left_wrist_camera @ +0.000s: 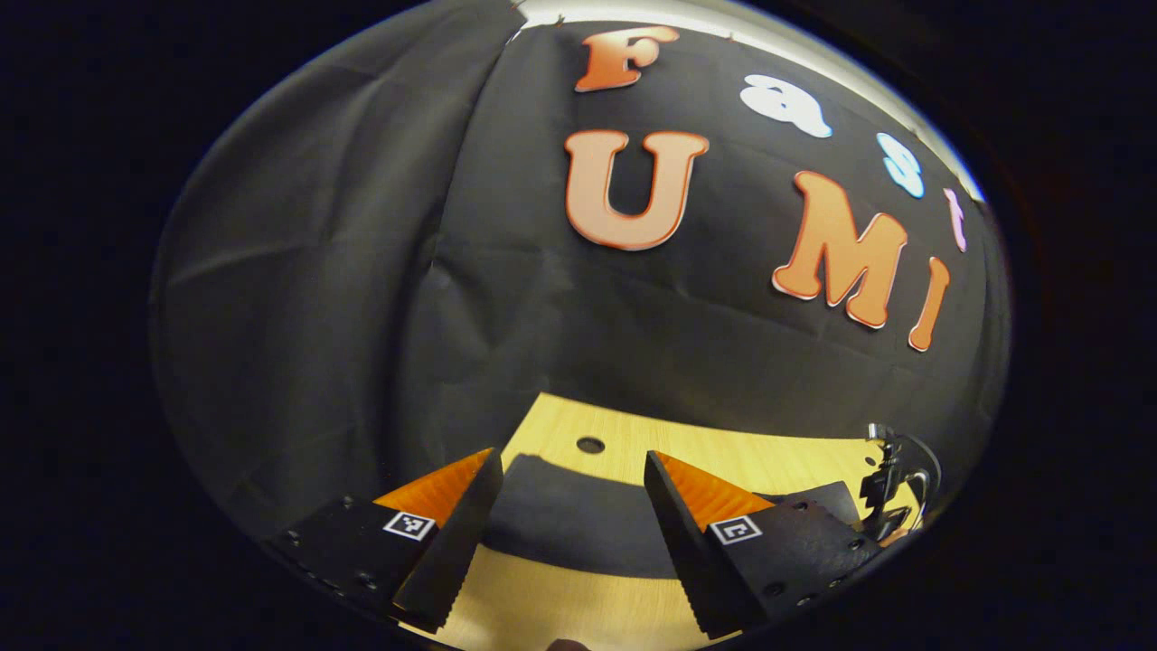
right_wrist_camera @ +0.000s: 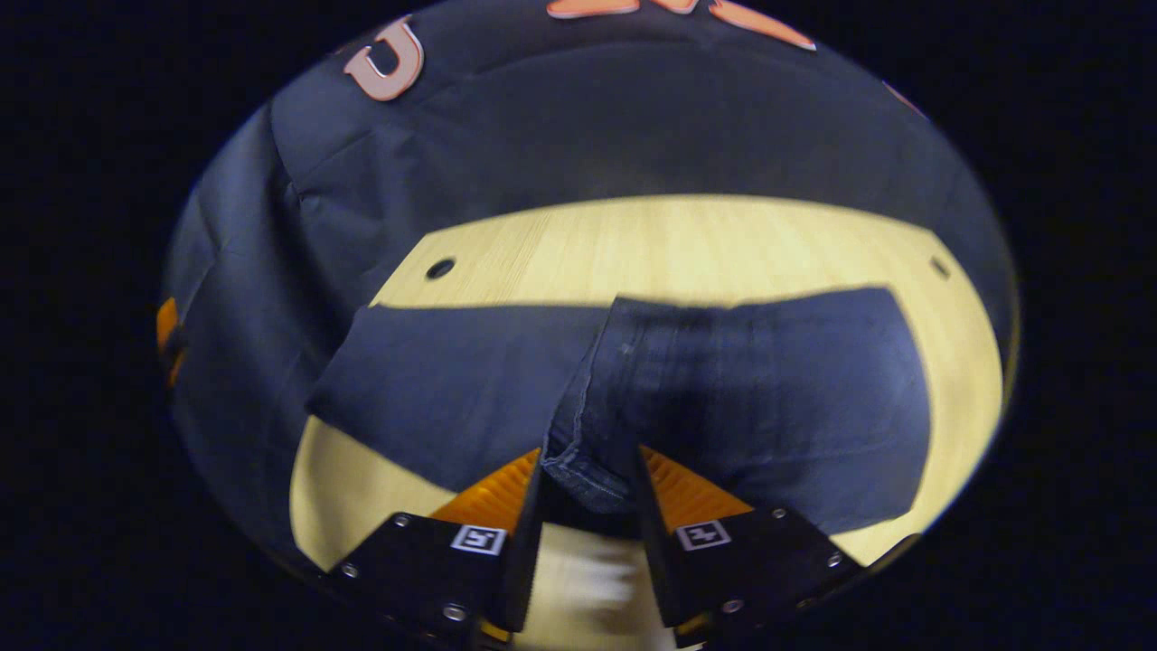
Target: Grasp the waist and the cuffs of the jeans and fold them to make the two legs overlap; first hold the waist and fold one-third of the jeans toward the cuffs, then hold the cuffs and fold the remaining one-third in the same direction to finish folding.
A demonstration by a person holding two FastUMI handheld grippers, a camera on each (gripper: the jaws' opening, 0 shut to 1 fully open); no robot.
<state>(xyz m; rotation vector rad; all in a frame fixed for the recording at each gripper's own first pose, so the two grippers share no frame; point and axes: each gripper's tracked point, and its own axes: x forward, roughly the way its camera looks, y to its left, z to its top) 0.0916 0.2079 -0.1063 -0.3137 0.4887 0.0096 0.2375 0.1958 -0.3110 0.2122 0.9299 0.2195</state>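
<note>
A pale wooden table [right_wrist_camera: 687, 244] with a visible grain stands against the booth's wall of black cloth [left_wrist_camera: 362, 271], which hangs in loose creases and folds. A small round hole [right_wrist_camera: 440, 268] is set near one far corner of the tabletop, another [right_wrist_camera: 940, 267] near the opposite corner. A bright strip [left_wrist_camera: 723, 23] shows above the cloth's top edge.

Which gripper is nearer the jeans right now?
Right. The right gripper has the jeans edge between its fingers; the left gripper is open above the table, short of them.
</note>
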